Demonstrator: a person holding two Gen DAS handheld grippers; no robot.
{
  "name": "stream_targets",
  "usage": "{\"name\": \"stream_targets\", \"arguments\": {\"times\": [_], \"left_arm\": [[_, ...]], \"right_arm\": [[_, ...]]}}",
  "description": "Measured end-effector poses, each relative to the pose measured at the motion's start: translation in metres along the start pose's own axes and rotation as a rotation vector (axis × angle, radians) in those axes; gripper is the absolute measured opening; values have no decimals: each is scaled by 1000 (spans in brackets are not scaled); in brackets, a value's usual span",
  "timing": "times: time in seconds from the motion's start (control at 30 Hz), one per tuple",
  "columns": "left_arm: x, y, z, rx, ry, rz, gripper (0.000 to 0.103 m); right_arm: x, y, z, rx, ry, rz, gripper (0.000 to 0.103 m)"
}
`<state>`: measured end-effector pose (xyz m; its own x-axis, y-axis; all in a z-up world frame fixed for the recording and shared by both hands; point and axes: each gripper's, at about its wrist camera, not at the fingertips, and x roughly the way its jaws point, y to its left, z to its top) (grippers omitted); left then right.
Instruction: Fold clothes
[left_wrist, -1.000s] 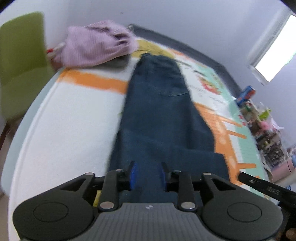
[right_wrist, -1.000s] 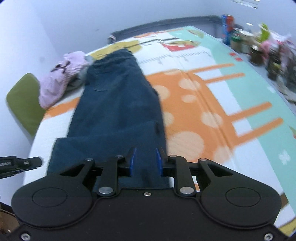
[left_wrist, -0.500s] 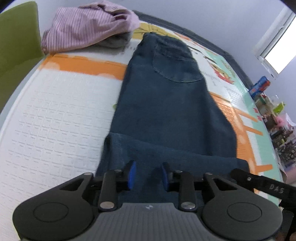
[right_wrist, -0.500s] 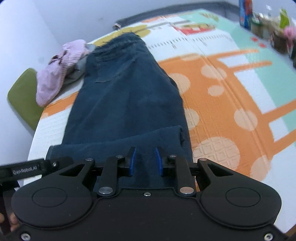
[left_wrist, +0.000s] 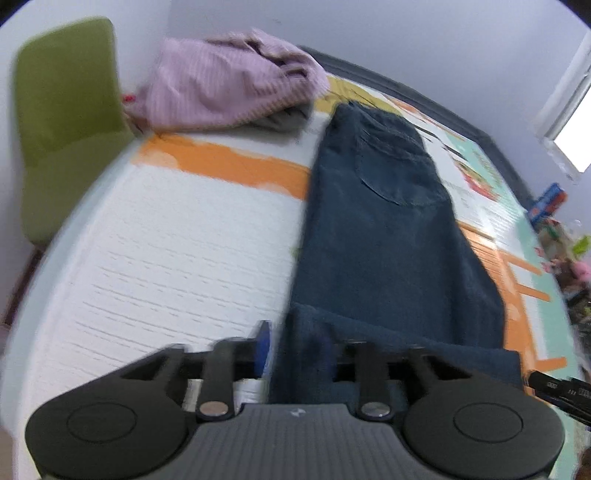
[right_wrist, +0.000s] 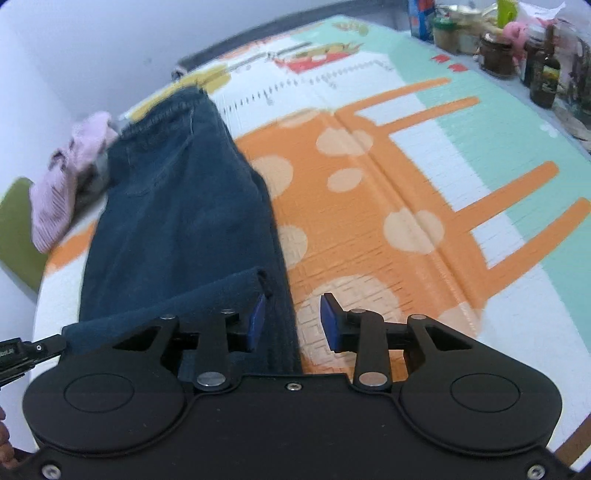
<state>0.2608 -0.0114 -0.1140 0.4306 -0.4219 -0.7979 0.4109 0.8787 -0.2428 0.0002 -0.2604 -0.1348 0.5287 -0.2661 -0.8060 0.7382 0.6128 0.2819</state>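
Denim jeans lie half folded; both tongs are opening, releasing the hem, so back away without dragging it.

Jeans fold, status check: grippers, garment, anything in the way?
Left gripper and right gripper opening, hem edge between each, pads clear. Jeans flat on play mat, hem folded up. Pink garment beside the waistband, clear of the fold.
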Motion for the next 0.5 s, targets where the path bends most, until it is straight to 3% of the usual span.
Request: {"name": "stream_targets", "arguments": {"times": [0.2,0.33,0.43,0.5], "left_arm": [[-29,-1,-6,46,15,0,54],[-44,-18,-23,152,26,7,66],[-53,-32,-42,213,35,11,77],[-56,-37,-52,229,61,-15,79]], "right_arm": [[-36,9,-7,-76,6,40,49],[-63,41,-29,-228,-10,22,71],[-76,65,-46,-318,-10,28,77],[-82,78,-57,-349,6,36,81]]}}
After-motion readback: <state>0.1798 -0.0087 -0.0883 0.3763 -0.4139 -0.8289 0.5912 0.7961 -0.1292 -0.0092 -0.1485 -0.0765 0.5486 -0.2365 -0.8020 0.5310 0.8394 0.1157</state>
